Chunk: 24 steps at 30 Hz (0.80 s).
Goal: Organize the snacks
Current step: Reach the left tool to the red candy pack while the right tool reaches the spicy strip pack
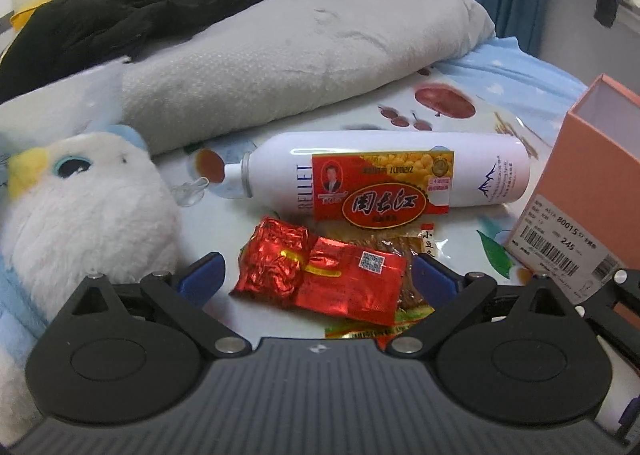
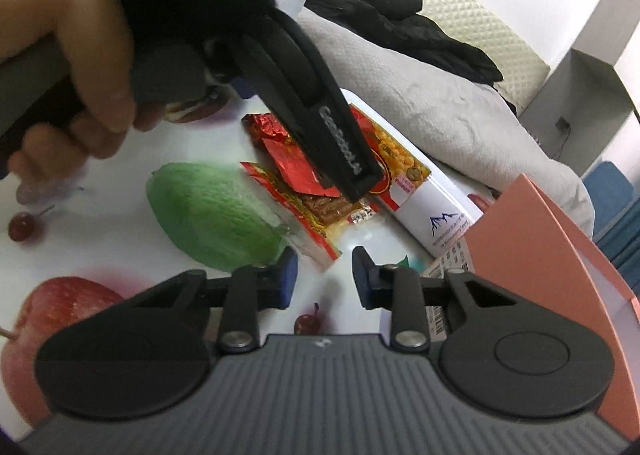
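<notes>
Left wrist view: the left tool is spread wide around a shiny red packet lying on the fruit-print bed sheet. Its blue tips are not squeezing it. A white bottle lies just behind, an orange box at the right.

Right wrist view: the right tool is partly open and holds nothing. The red packet lies ahead, under the other tool.

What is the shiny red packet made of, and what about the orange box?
The red packet looks like crinkly metallic foil: it glints and holds sharp creases. The orange box looks like matte cardboard, with flat stiff walls and a paper barcode sticker.
</notes>
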Each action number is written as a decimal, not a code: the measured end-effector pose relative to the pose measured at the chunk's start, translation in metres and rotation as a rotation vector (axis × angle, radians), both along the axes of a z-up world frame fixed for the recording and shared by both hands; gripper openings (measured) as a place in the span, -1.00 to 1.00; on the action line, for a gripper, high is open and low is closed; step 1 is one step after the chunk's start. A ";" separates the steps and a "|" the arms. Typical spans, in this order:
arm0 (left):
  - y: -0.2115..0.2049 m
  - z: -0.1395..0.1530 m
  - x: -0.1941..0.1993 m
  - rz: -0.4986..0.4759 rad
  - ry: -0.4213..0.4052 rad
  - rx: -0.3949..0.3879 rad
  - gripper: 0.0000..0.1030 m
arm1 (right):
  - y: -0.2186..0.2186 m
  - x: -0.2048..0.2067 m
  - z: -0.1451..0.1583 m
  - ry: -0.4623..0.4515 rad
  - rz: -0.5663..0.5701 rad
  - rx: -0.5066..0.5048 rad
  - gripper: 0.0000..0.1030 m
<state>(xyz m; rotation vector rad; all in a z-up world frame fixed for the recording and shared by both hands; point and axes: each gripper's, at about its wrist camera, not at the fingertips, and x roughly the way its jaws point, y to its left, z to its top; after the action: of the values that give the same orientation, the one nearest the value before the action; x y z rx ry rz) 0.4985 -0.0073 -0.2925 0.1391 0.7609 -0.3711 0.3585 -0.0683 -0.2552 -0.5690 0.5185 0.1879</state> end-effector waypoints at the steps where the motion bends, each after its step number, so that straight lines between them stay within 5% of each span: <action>1: -0.002 0.000 0.001 -0.004 0.000 0.002 0.95 | 0.001 0.000 -0.001 -0.007 0.004 -0.013 -0.43; 3: -0.008 -0.001 0.000 -0.029 -0.013 0.018 0.89 | 0.003 -0.001 -0.002 -0.020 0.017 -0.037 -0.66; 15: -0.021 -0.008 0.018 -0.055 0.001 0.091 0.77 | 0.001 -0.008 0.001 -0.022 0.067 -0.058 -0.95; 17: -0.020 -0.007 0.019 -0.038 0.004 0.090 0.62 | 0.000 -0.009 0.002 -0.020 0.071 -0.057 -0.96; 21: -0.009 -0.003 0.022 0.015 0.017 0.099 -0.02 | -0.002 -0.016 0.005 -0.020 0.081 -0.057 -0.96; 24: -0.001 0.000 0.020 0.034 0.025 0.087 -0.21 | -0.005 -0.019 0.007 -0.014 0.088 -0.054 -0.96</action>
<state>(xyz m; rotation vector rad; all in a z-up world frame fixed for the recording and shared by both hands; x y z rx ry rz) 0.5184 -0.0080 -0.2927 0.2038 0.8037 -0.3079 0.3393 -0.0731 -0.2485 -0.6461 0.4863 0.2535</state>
